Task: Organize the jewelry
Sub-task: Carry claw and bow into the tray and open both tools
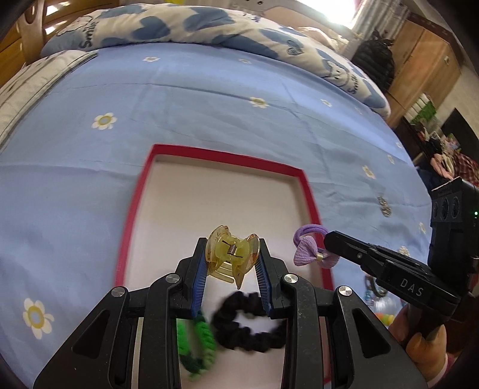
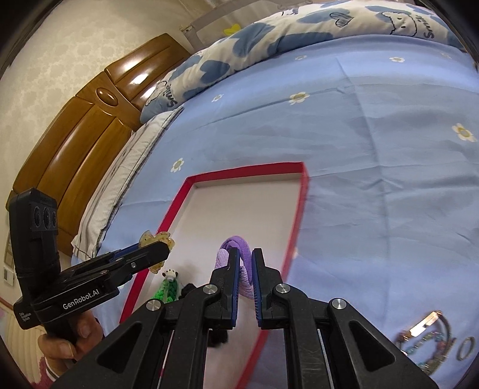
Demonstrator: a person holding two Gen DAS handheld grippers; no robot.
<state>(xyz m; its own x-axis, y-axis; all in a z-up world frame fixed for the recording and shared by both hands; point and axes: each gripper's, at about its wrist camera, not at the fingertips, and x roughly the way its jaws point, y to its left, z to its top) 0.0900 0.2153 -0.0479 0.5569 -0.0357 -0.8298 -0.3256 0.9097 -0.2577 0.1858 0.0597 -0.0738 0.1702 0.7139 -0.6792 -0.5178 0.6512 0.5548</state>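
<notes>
A red-rimmed box [image 1: 311,197] with a white floor lies on the blue bed sheet; its rim [image 2: 299,209] also shows in the right wrist view. My left gripper [image 1: 232,244] is shut on a translucent yellow claw hair clip [image 1: 230,254], held above the box. The same clip [image 2: 155,238] and left gripper [image 2: 149,251] appear at the left of the right wrist view. My right gripper [image 2: 246,254] is shut on a purple hair tie with a bow [image 2: 236,248], over the box's right side; the bow [image 1: 308,251] shows beside my right gripper [image 1: 329,239]. A black scrunchie [image 1: 248,323] and a green hair tie [image 1: 197,338] lie inside.
More jewelry, bracelets and a ring [image 2: 434,338], lies on the sheet right of the box. A blue-and-white quilt [image 1: 179,27] is bunched at the far side, with a wooden headboard [image 2: 77,134] and pillow [image 2: 125,179] to the left. A hand [image 2: 69,338] holds the left gripper.
</notes>
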